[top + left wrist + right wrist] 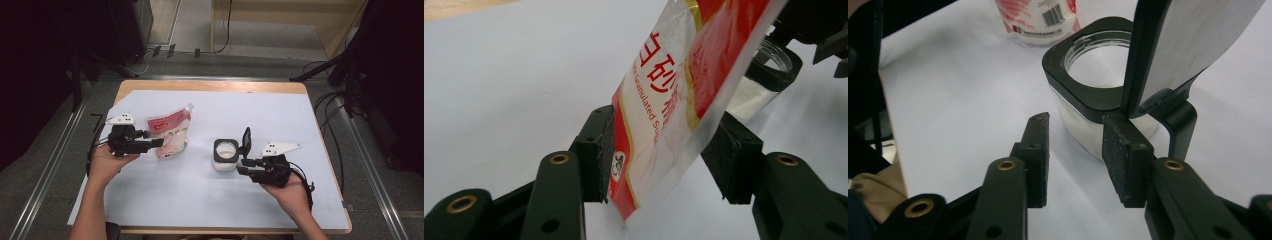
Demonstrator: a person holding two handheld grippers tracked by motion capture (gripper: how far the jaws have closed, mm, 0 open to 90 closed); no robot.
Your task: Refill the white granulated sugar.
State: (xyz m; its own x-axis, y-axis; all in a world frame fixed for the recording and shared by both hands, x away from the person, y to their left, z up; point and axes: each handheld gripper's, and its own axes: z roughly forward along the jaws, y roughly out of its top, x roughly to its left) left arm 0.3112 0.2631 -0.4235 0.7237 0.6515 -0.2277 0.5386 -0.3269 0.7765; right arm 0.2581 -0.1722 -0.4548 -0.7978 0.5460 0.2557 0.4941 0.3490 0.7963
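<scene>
On the left of the white mat (150, 200), the left gripper (159, 142) reaches to the right at the sugar pouch (170, 134), which stands up from the mat, leaning, with its cut corner pointing up and to the far right. In the left gripper view the pouch's (659, 130) lower end sits between the two jaws: the left pad (601, 155) lies against its printed face, the right pad (726, 160) meets its back edge, yet the jaws stand fairly wide, so I judge this a loose hold or a letting go, not a firm pinch. The pouch's long axis runs from the gripper up toward the jar (225, 155), which stands apart to the right, mid-table, with its hinged lid (246, 140) raised on the right side.

The right gripper (244, 166) comes in from the right, its jaws spread and pinching nothing. In the right gripper view the jar's (1088, 95) near corner lies just beyond the fingertips, and the right jaw sits under the upright lid (1168, 50). The jaws look too narrow to take the jar's body; closing the lid seems the likelier move.

Open mat lies between pouch and jar and along the near edge.
</scene>
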